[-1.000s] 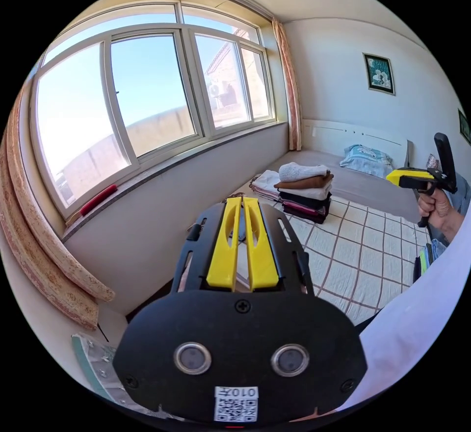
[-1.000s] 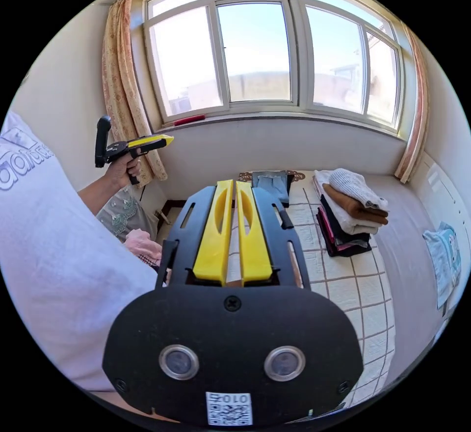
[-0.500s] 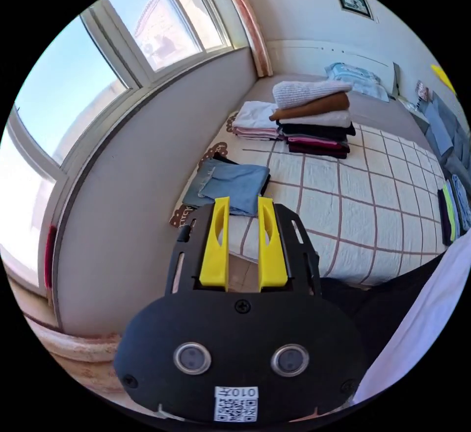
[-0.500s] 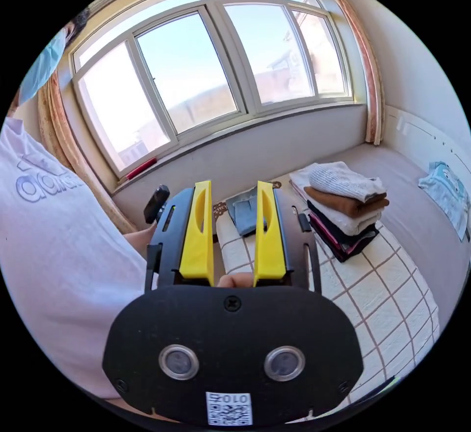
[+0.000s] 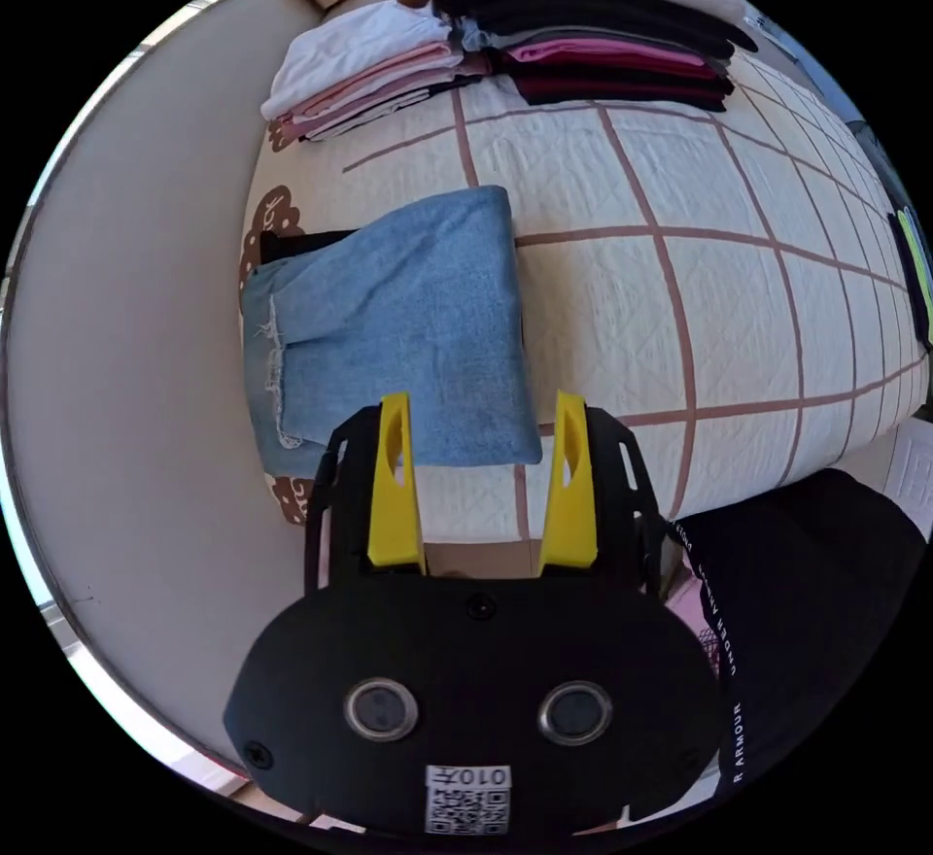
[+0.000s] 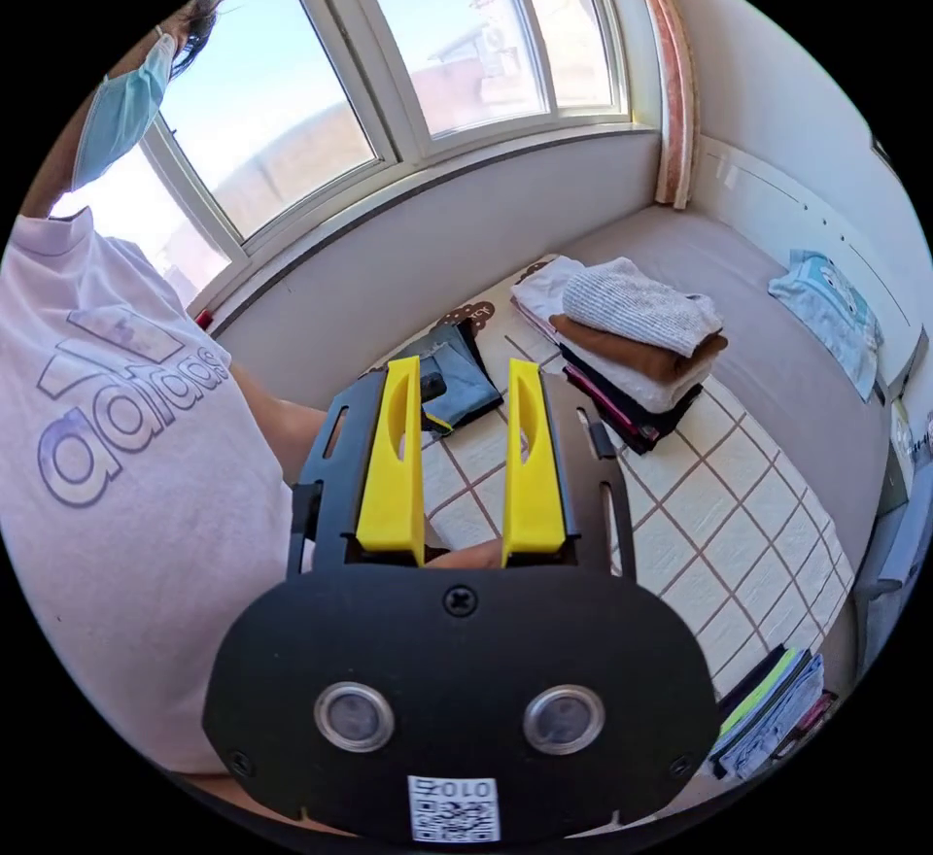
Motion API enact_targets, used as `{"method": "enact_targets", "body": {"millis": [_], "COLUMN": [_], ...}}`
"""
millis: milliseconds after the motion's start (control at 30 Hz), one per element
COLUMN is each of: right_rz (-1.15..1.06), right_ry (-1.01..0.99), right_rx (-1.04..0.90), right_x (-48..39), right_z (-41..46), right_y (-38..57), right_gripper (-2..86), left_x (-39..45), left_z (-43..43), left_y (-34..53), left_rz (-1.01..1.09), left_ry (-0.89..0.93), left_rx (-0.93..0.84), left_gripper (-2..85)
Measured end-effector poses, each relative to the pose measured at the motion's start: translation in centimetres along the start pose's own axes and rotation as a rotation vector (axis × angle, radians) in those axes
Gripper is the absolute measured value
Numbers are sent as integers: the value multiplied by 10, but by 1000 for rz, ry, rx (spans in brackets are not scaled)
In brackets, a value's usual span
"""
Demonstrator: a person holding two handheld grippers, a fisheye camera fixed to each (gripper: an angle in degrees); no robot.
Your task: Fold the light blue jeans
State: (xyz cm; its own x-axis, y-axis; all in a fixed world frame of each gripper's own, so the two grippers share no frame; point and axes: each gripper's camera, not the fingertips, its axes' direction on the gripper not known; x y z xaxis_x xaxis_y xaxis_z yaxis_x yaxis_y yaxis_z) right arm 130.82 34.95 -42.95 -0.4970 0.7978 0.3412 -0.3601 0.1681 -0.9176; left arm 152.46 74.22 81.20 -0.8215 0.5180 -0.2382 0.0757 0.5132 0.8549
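Left gripper view first. Looking down on the light blue jeans [image 5: 398, 340], folded into a compact rectangle on the checked bed cover [image 5: 739, 311], close to the bed's edge by the wall [image 5: 126, 330]. Long axis running from the near edge of the bed toward the far stacks; smooth folded edge on the right side, frayed pale hem ends on the left toward the wall. Plain faded denim, fairly flat, a dark strip peeking out beneath the far left corner. Left hand-held gripper [image 5: 483, 437] hovering just over the near end of the jeans, yellow jaws spread wide apart, nothing between them. Beyond the jeans, two stacks of folded clothes [image 5: 544, 49] at the far end of the checked cover, one white and pink, one dark with magenta layers. Dark trouser leg [image 5: 807, 593] of the person at lower right.

Right gripper view now. Jeans [image 6: 457, 379] seen farther off as a small dark-blue-grey folded packet near the wall under the window [image 6: 389, 68], partly behind the left jaw. Right hand-held gripper [image 6: 457, 408] held well above the bed, jaws parted and empty. Stack of folded clothes [image 6: 632, 350] to the right of the jeans, grey knit on top. Person's white printed shirt [image 6: 126, 466] at left, arm reaching down toward the jeans.
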Motion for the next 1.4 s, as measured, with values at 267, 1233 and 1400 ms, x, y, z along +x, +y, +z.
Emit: {"method": "enact_targets", "body": {"millis": [267, 1233, 1400], "right_rz": [83, 146, 186], "right_ry": [37, -64, -52], "right_rx": [-32, 335, 437], "right_x": [-13, -44, -38], "right_z": [-6, 16, 2], "right_y": [21, 243, 315], "right_gripper": [115, 80, 77], "left_x": [29, -45, 72], "left_z": [98, 85, 64], "left_y": [-68, 53, 26], "left_rz": [46, -480, -357], "left_ry": [-78, 935, 1032], "left_rx": [-56, 721, 624], "left_gripper": [137, 28, 26]}}
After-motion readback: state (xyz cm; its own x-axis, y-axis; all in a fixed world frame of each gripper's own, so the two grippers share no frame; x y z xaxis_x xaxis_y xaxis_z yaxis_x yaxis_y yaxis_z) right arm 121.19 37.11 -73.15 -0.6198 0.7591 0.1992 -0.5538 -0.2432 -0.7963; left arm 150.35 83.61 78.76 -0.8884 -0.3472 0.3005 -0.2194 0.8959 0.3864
